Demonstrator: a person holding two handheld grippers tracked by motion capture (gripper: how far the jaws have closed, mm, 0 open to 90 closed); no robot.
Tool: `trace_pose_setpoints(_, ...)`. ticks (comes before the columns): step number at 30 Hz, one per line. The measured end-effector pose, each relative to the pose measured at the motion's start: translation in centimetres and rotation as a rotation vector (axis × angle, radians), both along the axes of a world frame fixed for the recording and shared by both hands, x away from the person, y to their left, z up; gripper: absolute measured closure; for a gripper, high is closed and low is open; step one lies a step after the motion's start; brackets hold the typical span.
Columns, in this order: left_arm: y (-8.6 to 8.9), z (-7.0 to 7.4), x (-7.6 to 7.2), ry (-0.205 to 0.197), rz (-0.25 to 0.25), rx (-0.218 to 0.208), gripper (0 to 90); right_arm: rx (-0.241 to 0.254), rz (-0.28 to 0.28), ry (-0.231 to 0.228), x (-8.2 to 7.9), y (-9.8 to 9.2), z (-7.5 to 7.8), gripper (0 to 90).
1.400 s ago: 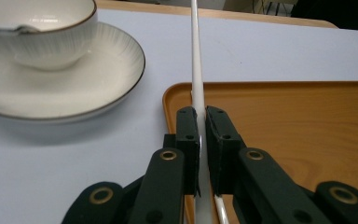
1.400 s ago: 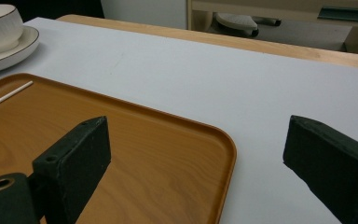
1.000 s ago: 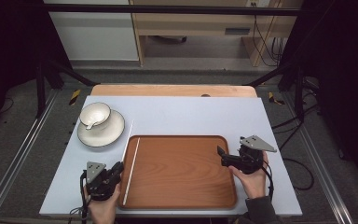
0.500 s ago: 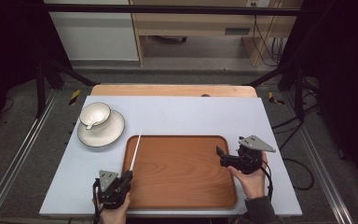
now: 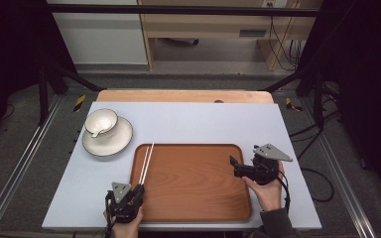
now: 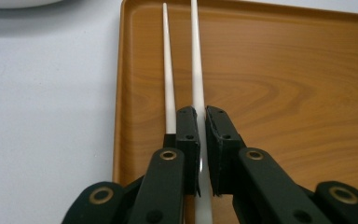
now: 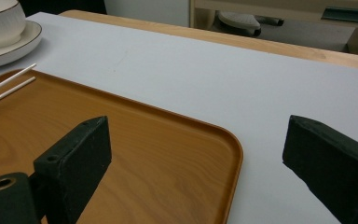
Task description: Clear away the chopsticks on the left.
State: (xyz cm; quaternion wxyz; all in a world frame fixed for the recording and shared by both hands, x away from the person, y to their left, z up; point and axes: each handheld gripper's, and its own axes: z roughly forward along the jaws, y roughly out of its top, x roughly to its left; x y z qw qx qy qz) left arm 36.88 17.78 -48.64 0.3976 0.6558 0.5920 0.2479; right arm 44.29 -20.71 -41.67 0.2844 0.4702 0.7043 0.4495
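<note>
Left gripper (image 6: pixel 200 140), jaws clamped on white chopsticks (image 6: pixel 196 70), holds them over the wooden tray's (image 5: pixel 193 208) left edge, not yet released, while right gripper (image 7: pixel 196 158) waits wide open

no writing, label, brand mark or number can be read anywhere in these views. the surfaces in sight are plain, with no sign or print on them.
</note>
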Motion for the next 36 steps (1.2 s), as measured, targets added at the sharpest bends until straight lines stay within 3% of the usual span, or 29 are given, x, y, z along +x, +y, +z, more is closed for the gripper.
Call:
trace_pose_setpoints(17, -0.43, -0.23, 0.16, 0.016, 0.012, 0.023, 83.6, -0.004, 0.002, 0.002, 0.06, 0.14, -0.11, 7.9)
trace_pose_setpoints(36, -0.68, -0.08, 0.06, 0.027, -0.023, 0.034, 82.3, 0.001, -0.003, 0.001, -0.05, 0.08, -0.06, 7.9)
